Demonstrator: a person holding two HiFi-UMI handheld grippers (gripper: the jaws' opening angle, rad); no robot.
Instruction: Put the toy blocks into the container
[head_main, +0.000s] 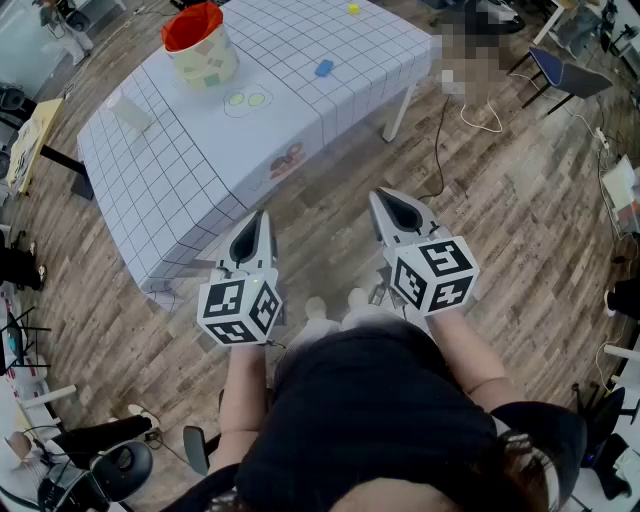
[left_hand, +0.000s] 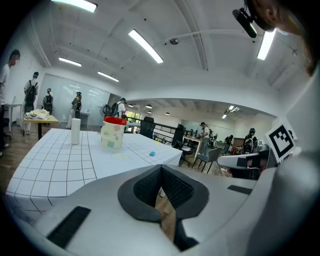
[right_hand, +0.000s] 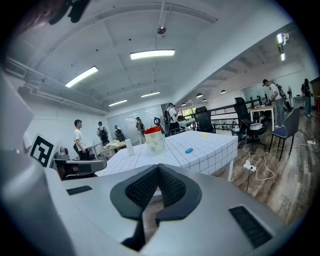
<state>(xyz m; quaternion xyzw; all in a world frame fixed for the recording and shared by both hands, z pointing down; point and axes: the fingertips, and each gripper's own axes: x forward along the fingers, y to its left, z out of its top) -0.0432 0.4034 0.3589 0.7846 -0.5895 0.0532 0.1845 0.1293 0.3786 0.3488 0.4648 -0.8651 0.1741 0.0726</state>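
A cream container (head_main: 200, 45) with a red rim stands on the table (head_main: 180, 190), which wears a white grid cloth, at its far left. A blue block (head_main: 324, 68) and a small yellow block (head_main: 353, 9) lie on the cloth to the right of it. Both grippers hang over the wooden floor, short of the table's near edge. My left gripper (head_main: 262, 216) and my right gripper (head_main: 378, 196) are shut with nothing in them. The left gripper view shows its closed jaws (left_hand: 161, 167) below the container (left_hand: 113, 131) and blue block (left_hand: 152, 153). Past the right gripper (right_hand: 159, 165) sit the container (right_hand: 154, 138), blue block (right_hand: 188, 150) and yellow block (right_hand: 204, 134).
Two pale flat discs (head_main: 246, 100) lie near the container, and a white roll (head_main: 132, 112) stands at the table's left. A table leg (head_main: 398, 110) and a cable (head_main: 440, 150) are on the floor ahead. A chair (head_main: 565, 75) stands at the far right. People stand at the back (right_hand: 79, 137).
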